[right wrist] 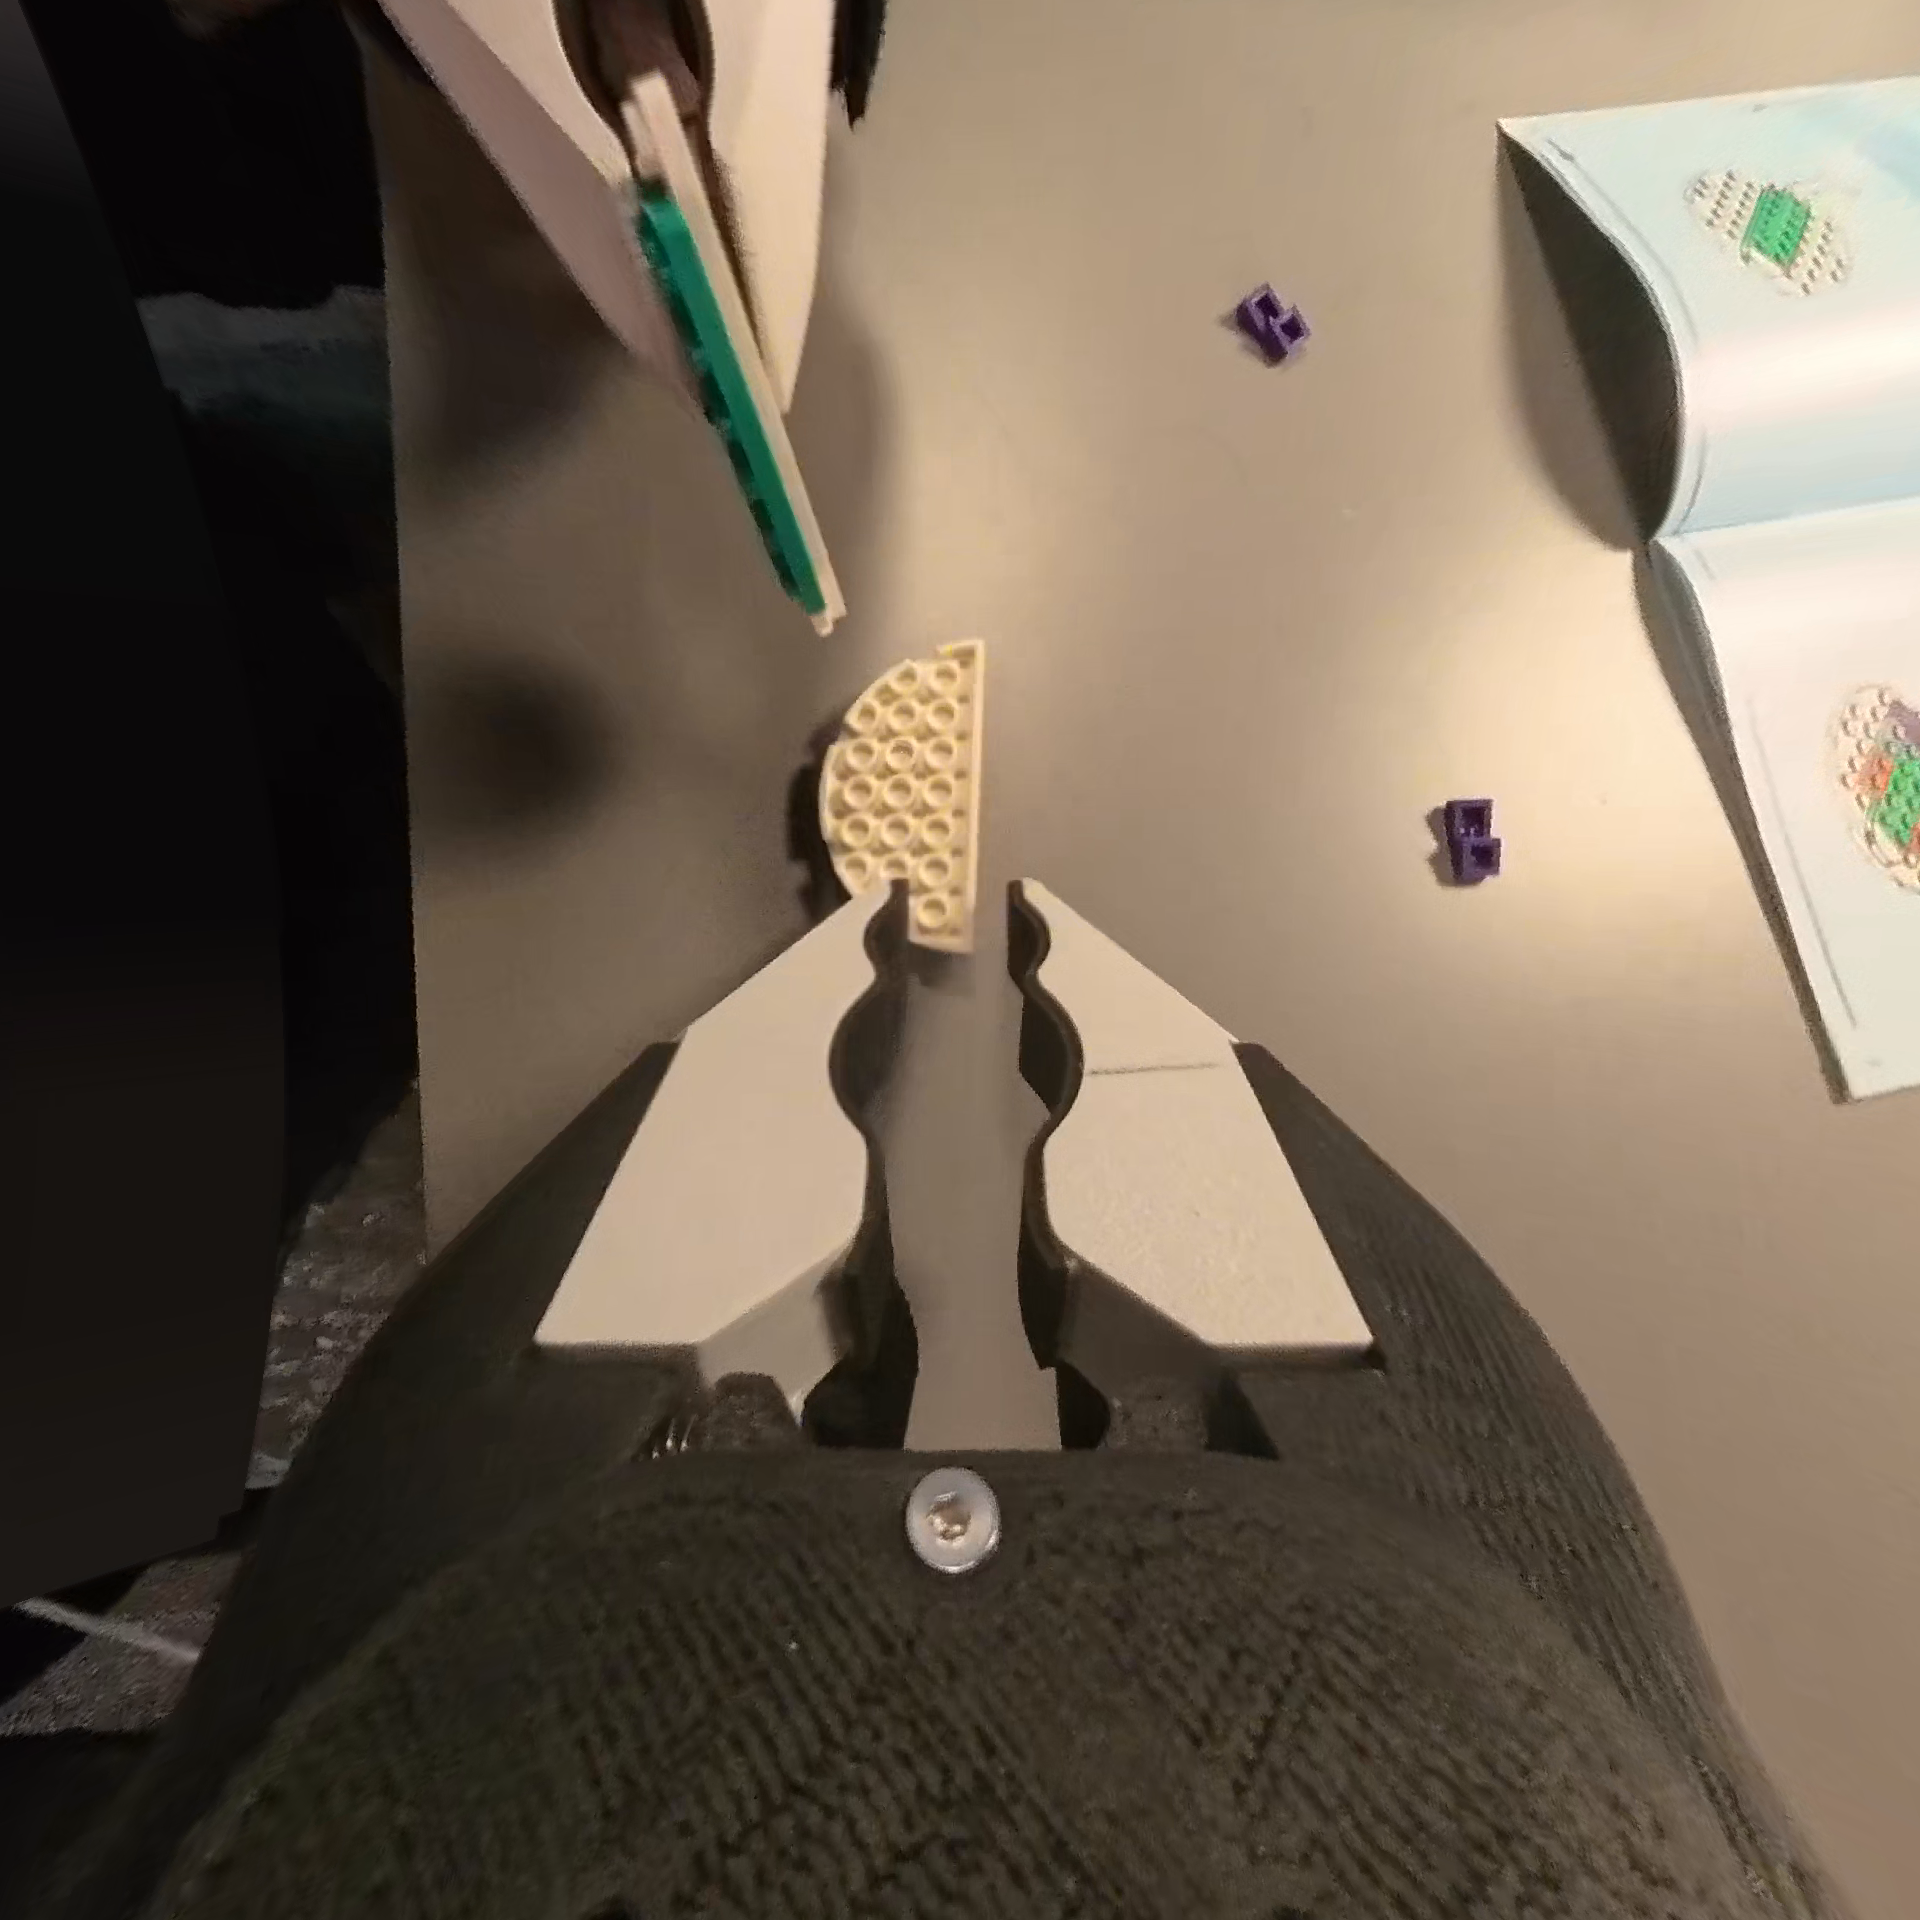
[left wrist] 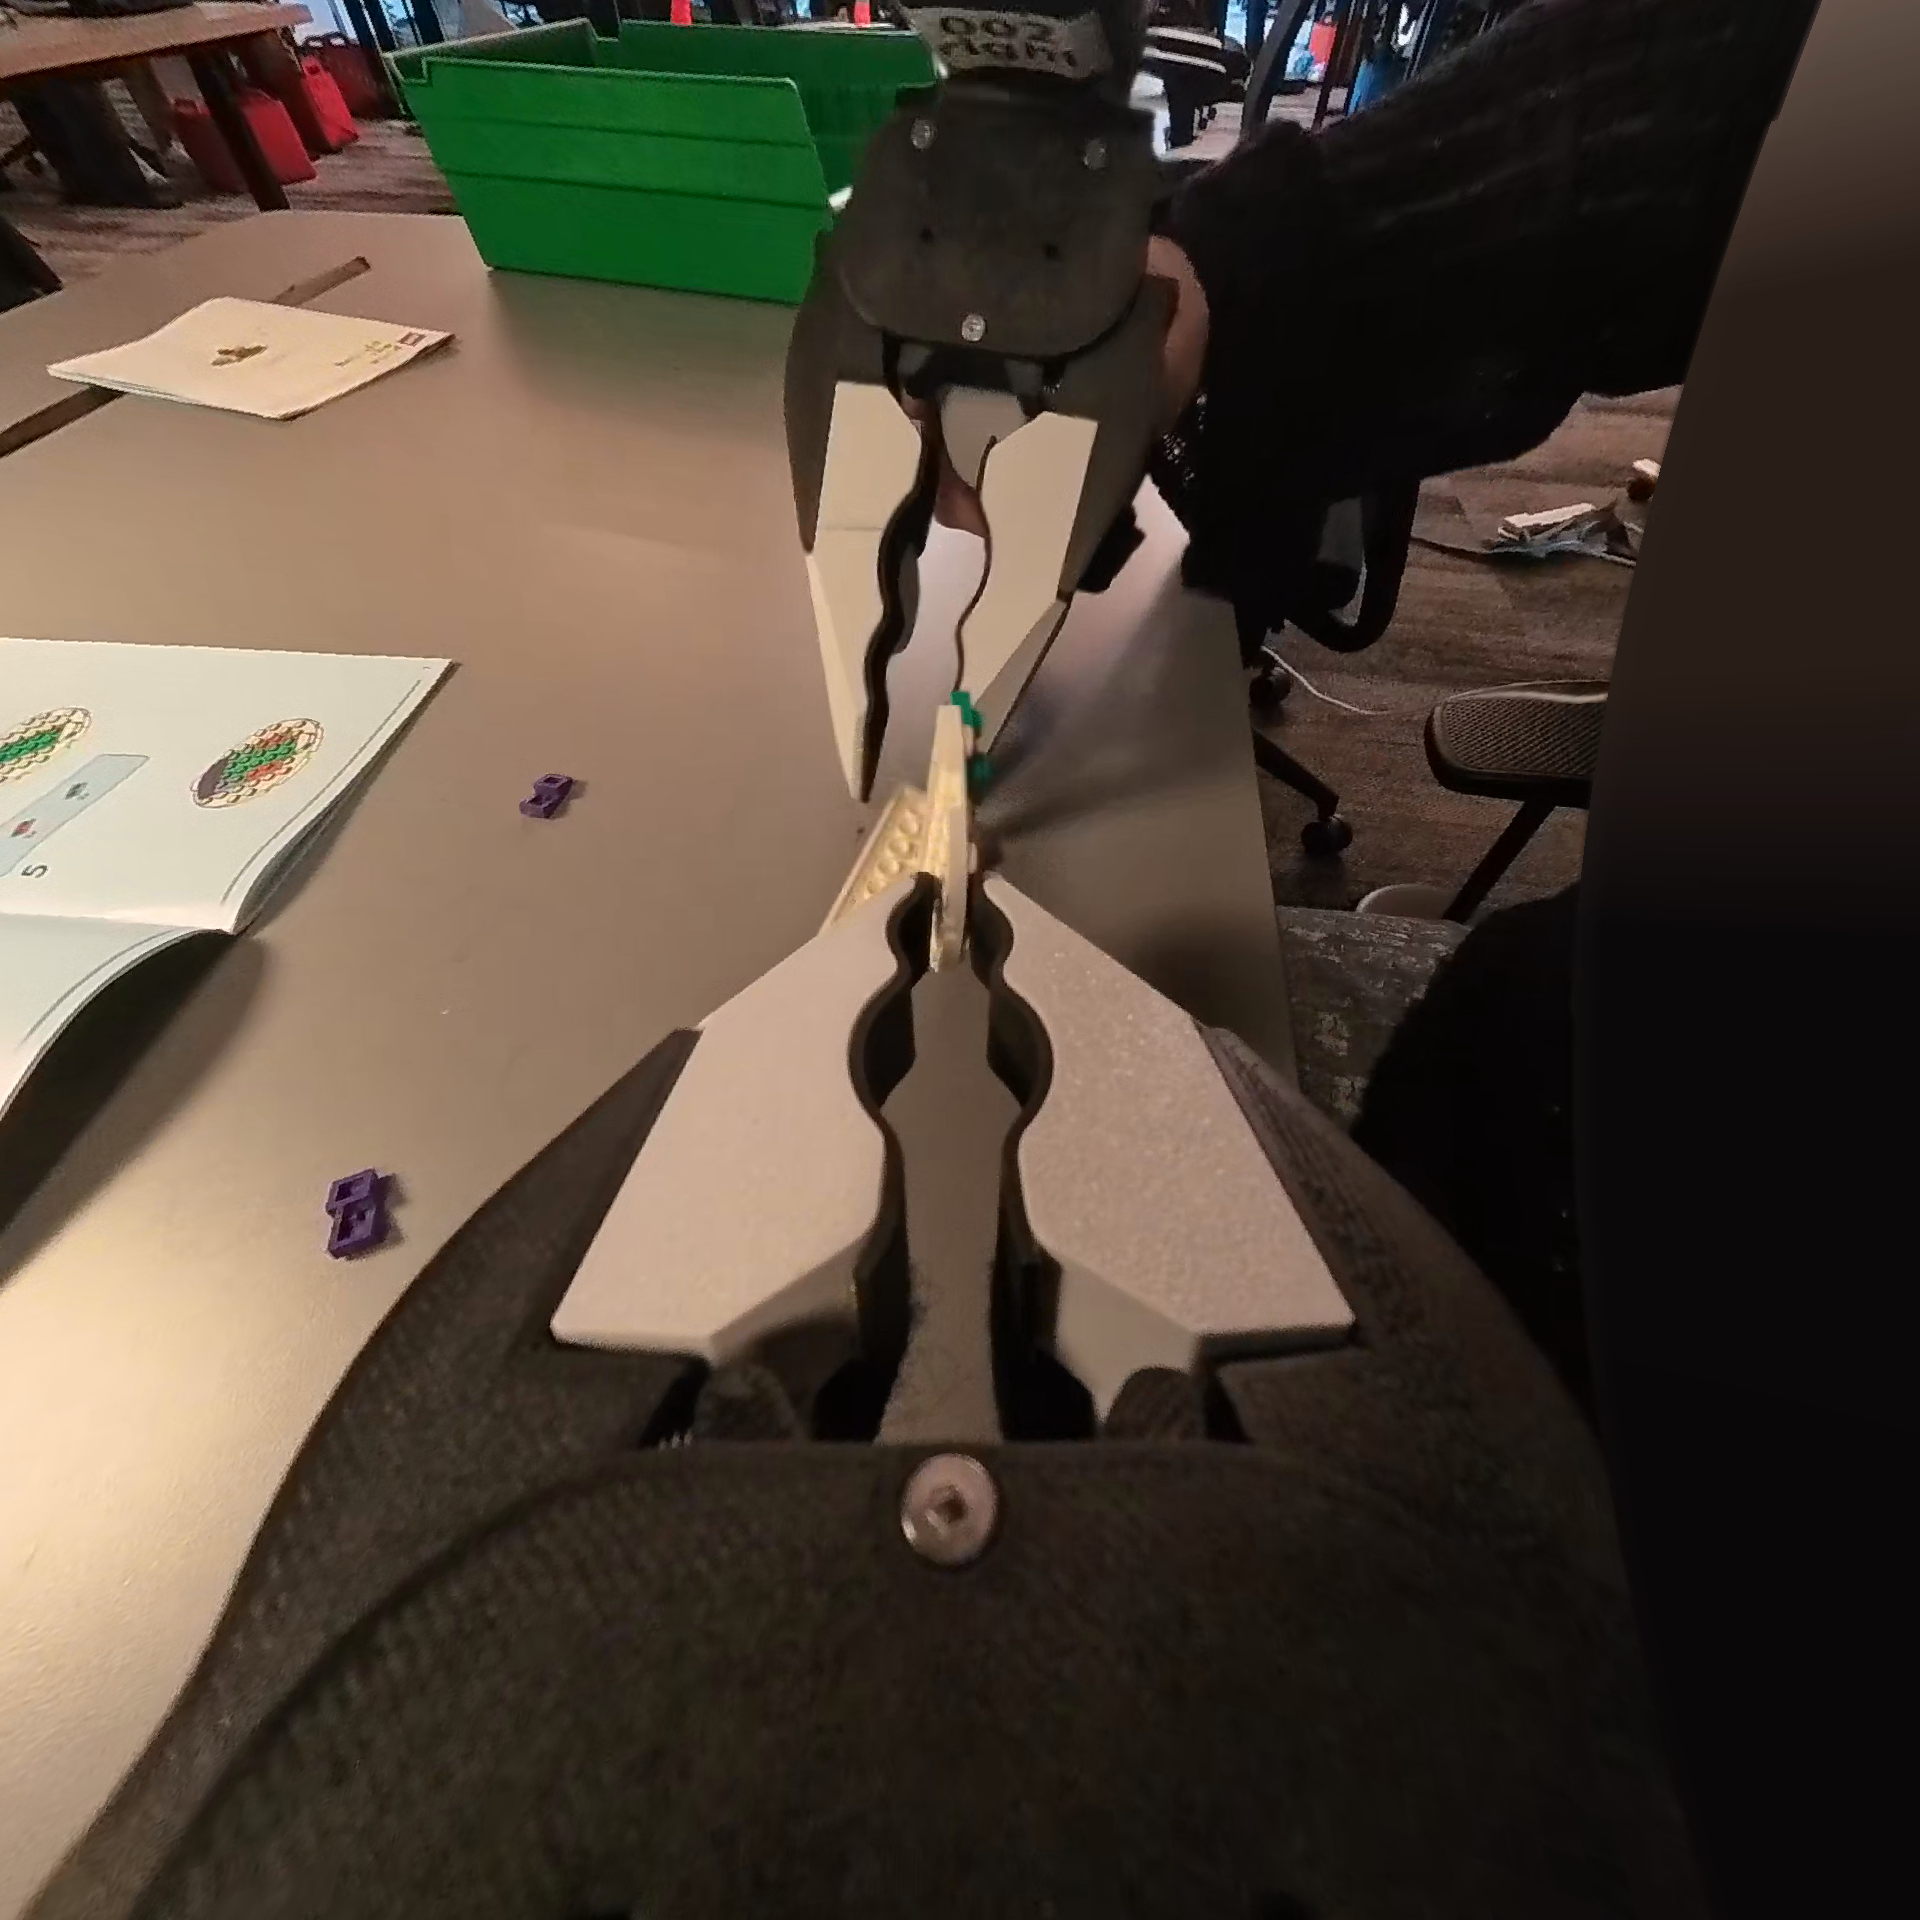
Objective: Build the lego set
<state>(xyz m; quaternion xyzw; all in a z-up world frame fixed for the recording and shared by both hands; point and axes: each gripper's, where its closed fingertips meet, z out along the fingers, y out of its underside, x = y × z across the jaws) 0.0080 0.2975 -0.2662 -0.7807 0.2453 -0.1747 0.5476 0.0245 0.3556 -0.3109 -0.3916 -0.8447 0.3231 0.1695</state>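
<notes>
My left gripper [left wrist: 951, 896] is shut on a cream plate [left wrist: 948, 821] with a green plate [left wrist: 974, 727] stuck to it, held edge-on above the table. In the right wrist view, the left gripper [right wrist: 743, 384] comes in from the top left with that cream and green plate [right wrist: 748, 416]. A cream half-round studded plate [right wrist: 904, 769] lies on the grey table [right wrist: 1143, 520] near its edge. My right gripper [right wrist: 958, 885] is open, its fingertips on either side of that plate's near end, with a gap on the right. The right gripper [left wrist: 925, 764] points down in the left wrist view.
Two small purple pieces [left wrist: 548, 795] [left wrist: 361, 1226] lie loose on the table, also in the right wrist view [right wrist: 1270, 322] [right wrist: 1467, 840]. An open instruction booklet [left wrist: 208, 779] lies left, a closed one [left wrist: 249, 358] behind. Stacked green bins [left wrist: 623, 177] stand at the back. Office chairs [left wrist: 1507, 748] stand beyond the table edge. Spacing between my two grippers at the tips: around 8 cm.
</notes>
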